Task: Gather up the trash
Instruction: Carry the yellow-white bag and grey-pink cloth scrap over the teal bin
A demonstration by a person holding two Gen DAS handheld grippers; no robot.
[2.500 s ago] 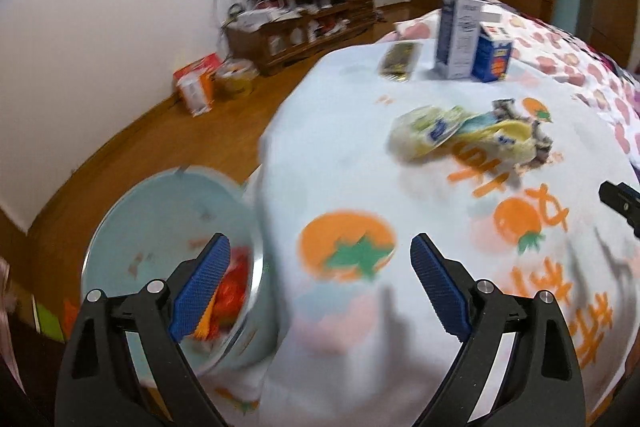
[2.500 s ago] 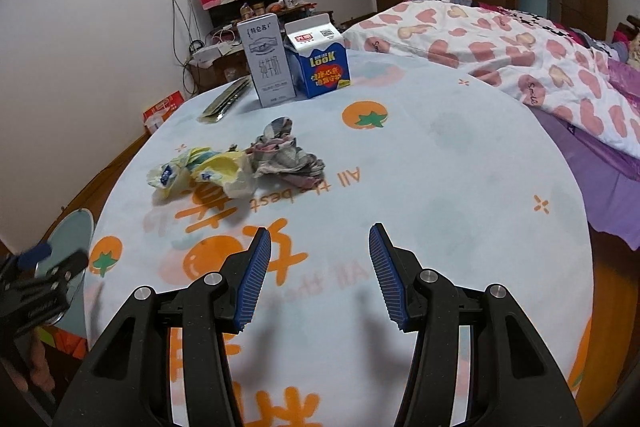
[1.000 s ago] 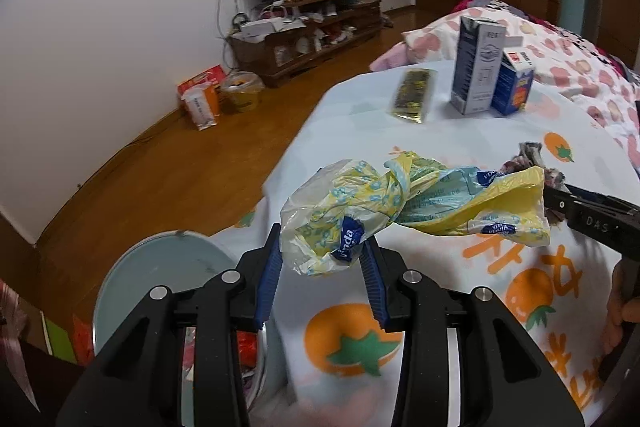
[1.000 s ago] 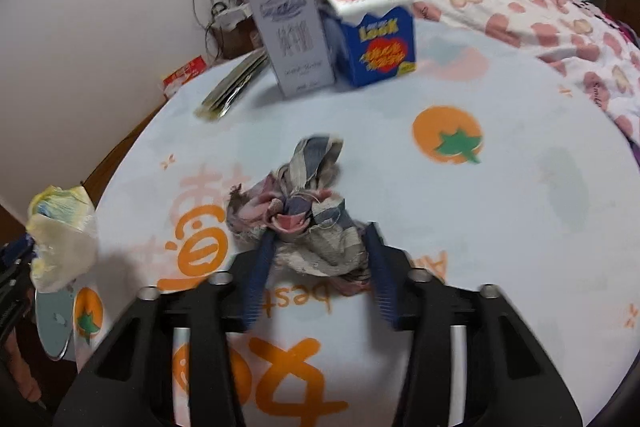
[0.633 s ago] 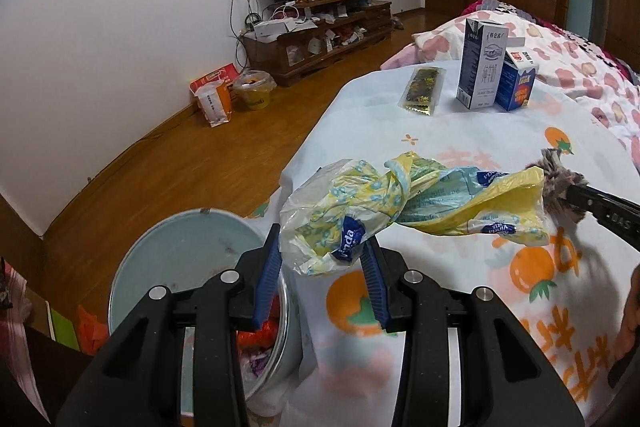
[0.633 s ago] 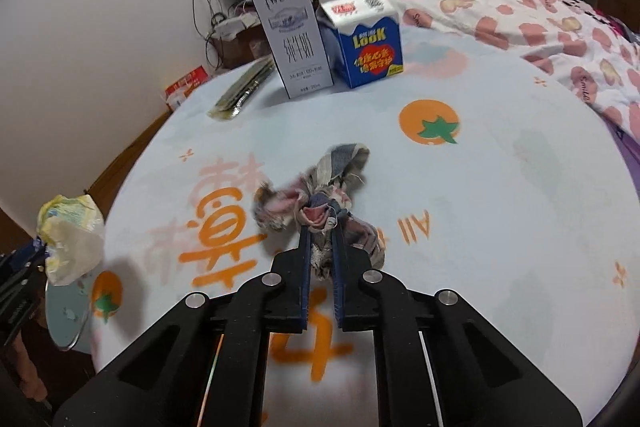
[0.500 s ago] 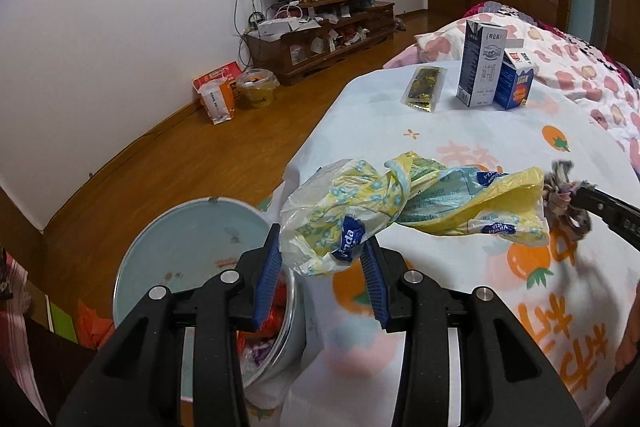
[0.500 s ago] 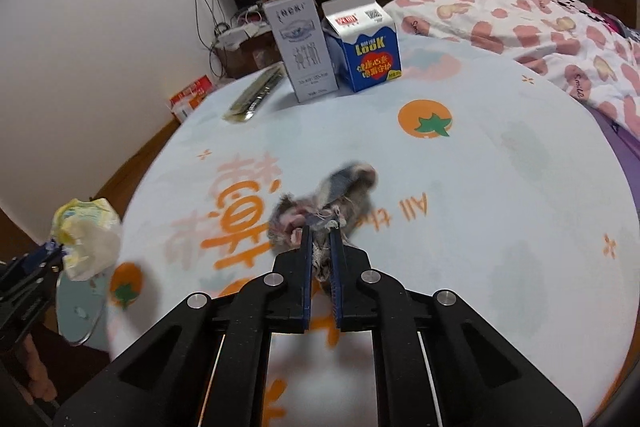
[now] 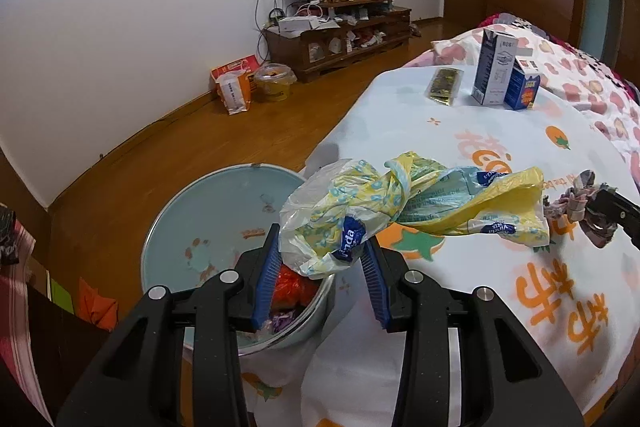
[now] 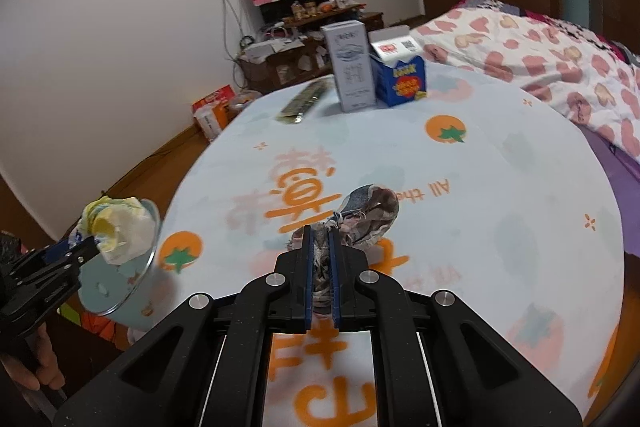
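Observation:
My left gripper [image 9: 322,267] is shut on a crumpled yellow and white plastic bag [image 9: 400,203] and holds it over the rim of a light blue trash bin [image 9: 216,211] beside the table. The bag also shows in the right wrist view [image 10: 116,227], above the bin [image 10: 120,279]. My right gripper [image 10: 321,259] is shut on a grey and pink rag [image 10: 364,215], lifted just above the tablecloth. The rag and the right gripper's tip show in the left wrist view [image 9: 580,203].
A round table with an orange-print white cloth [image 10: 500,187] holds a tall grey carton [image 10: 350,67], a blue carton [image 10: 400,75] and a flat dark packet [image 10: 302,103] at its far side. A bed [image 10: 540,55] stands to the right. The bin holds red trash [image 9: 292,287].
My left gripper has carried the bag from the table out over the bin. My right gripper has closed on the rag and lifted it toward the table's near-left side.

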